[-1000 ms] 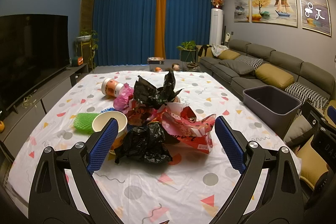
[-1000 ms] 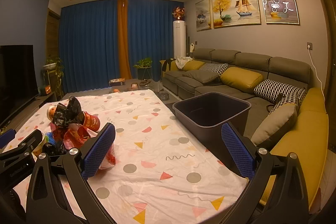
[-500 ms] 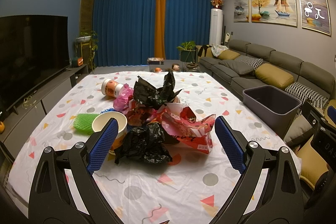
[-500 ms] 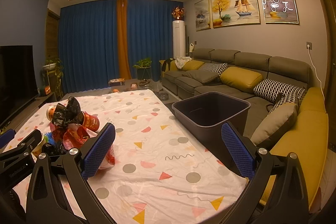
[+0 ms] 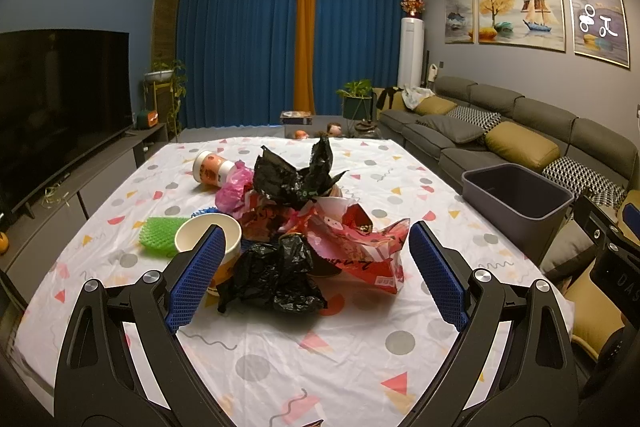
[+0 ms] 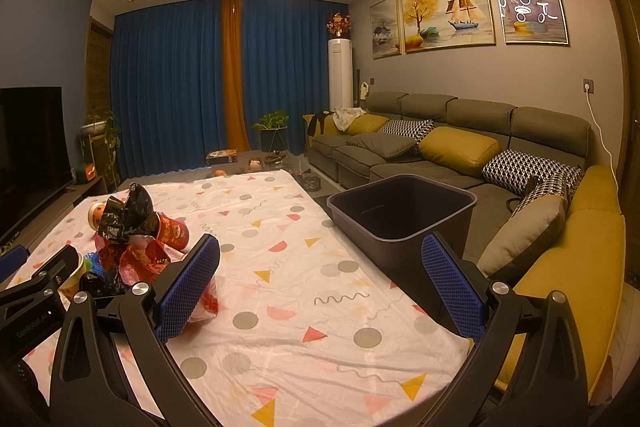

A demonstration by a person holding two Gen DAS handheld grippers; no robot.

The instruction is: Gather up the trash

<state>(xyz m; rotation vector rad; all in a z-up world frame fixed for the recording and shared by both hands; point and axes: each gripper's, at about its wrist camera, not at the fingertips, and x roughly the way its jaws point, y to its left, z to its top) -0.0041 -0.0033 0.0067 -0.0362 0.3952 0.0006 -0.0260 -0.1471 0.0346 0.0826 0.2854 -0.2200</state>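
Black bags, red wrappers and paper cups are lying heaped on my worktop (image 5: 320, 359).
I am holding my left tongs (image 5: 314, 277) wide open and empty just short of the trash pile (image 5: 296, 223); my right tongs (image 6: 320, 293) are gaping empty too, near the grey bin (image 6: 404, 215) standing at the worktop's right edge.
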